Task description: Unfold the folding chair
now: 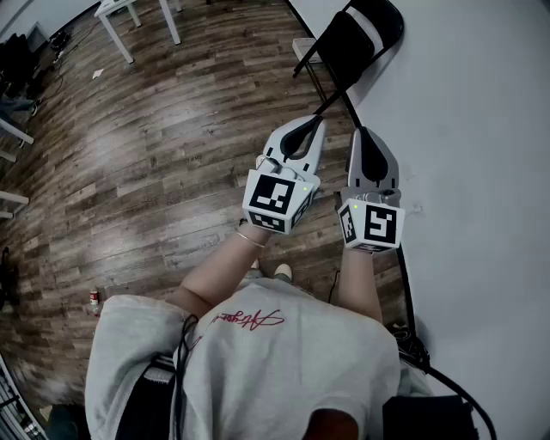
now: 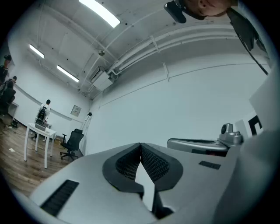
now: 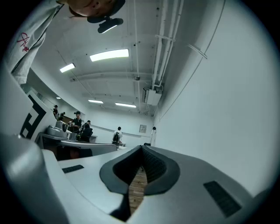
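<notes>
A black folding chair [image 1: 361, 39] leans folded against the white wall [image 1: 481, 129] in the upper right of the head view, its thin legs running down toward my grippers. My left gripper [image 1: 318, 122] is held level just short of the chair's lower legs, jaws shut with nothing between them. Beside it my right gripper [image 1: 362, 131] is also shut and empty. The left gripper view shows the left gripper [image 2: 140, 144] with its pads meeting against bare wall. In the right gripper view, the right gripper [image 3: 141, 148] has its tips together over the wood floor. Neither gripper view shows the chair.
Wood-plank floor spreads to the left. A white table [image 1: 120, 21] stands at the far top left and a small red can [image 1: 94, 298] lies near my feet. A black cable [image 1: 412, 344] runs along the wall. A black office chair [image 2: 72, 142] and people stand far off.
</notes>
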Demonstrator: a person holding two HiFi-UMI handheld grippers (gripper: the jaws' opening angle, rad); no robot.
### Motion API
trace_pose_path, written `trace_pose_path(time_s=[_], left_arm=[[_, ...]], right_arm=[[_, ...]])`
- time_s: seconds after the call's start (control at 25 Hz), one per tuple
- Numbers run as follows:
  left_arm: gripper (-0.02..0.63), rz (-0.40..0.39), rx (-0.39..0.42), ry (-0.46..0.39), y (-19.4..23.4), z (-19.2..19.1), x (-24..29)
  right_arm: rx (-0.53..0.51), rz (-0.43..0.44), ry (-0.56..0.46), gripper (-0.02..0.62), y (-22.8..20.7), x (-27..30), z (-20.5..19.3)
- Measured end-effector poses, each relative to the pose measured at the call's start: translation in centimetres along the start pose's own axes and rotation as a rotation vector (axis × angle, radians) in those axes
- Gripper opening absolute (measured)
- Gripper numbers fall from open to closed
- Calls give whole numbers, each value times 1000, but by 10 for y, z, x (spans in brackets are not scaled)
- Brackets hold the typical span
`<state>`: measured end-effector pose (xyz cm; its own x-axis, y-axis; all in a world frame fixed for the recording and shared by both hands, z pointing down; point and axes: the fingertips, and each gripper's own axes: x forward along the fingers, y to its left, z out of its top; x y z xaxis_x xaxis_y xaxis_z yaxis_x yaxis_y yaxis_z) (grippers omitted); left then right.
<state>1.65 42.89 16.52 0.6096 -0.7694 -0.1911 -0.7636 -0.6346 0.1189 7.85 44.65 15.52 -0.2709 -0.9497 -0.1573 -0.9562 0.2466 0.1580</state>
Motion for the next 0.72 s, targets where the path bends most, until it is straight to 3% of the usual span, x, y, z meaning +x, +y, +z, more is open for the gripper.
trace_pose_path(time_s=[0.72], left_arm=[[14, 2, -3, 1, 11, 2, -4]], right_arm=[[2, 4, 4, 17, 15, 6, -5]])
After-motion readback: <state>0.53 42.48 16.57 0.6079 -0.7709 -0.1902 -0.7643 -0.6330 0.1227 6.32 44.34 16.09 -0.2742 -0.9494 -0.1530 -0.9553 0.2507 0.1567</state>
